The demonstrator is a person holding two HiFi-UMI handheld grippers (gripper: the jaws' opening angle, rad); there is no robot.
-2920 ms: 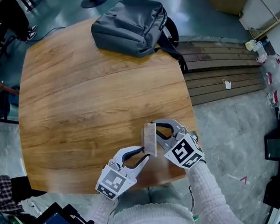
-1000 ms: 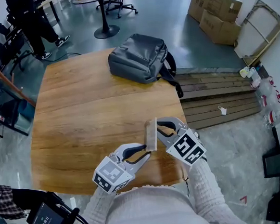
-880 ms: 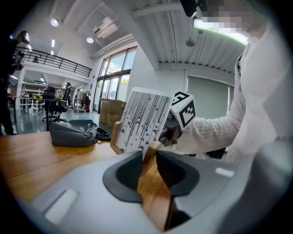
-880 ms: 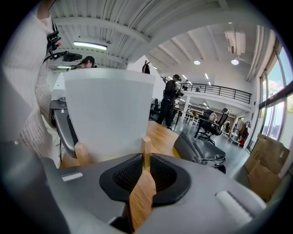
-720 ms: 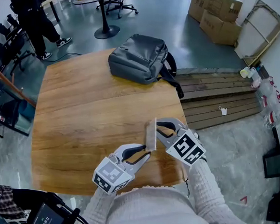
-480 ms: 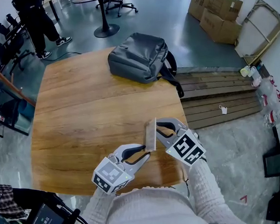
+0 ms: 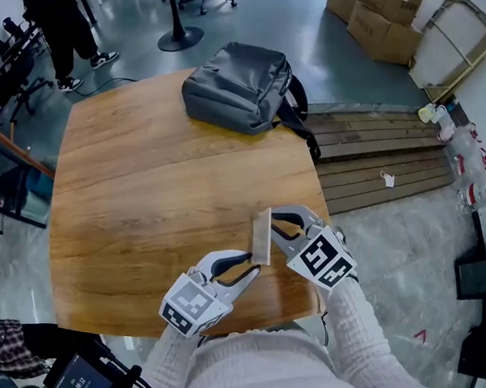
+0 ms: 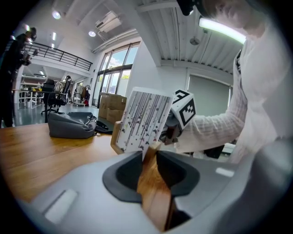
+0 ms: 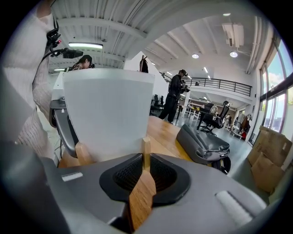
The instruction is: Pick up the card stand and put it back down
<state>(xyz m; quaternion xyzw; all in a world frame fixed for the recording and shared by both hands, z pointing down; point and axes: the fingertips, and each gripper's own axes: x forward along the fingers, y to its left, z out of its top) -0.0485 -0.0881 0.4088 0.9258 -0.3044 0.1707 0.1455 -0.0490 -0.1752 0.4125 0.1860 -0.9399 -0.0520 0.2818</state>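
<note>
The card stand (image 7: 261, 236) is a narrow wooden base with a card upright in it, at the near right part of the wooden table (image 7: 143, 181). My left gripper (image 7: 252, 269) is shut on its near end, my right gripper (image 7: 270, 220) on its far end. In the left gripper view the jaws (image 8: 153, 153) pinch the wooden end under the streak-patterned card (image 8: 144, 119). In the right gripper view the jaws (image 9: 145, 153) pinch the other end below the card's white back (image 9: 107, 119). I cannot tell whether the base touches the table.
A grey backpack (image 7: 235, 75) lies at the table's far edge. The table's right edge and near edge run close to the stand. Wooden planks (image 7: 380, 150) lie on the floor to the right, with cardboard boxes (image 7: 382, 20) beyond. A person (image 7: 52, 15) stands at far left.
The head view has shifted a little, so the table sits slightly higher in the picture. Both grippers and the card stand keep their places and their grip.
</note>
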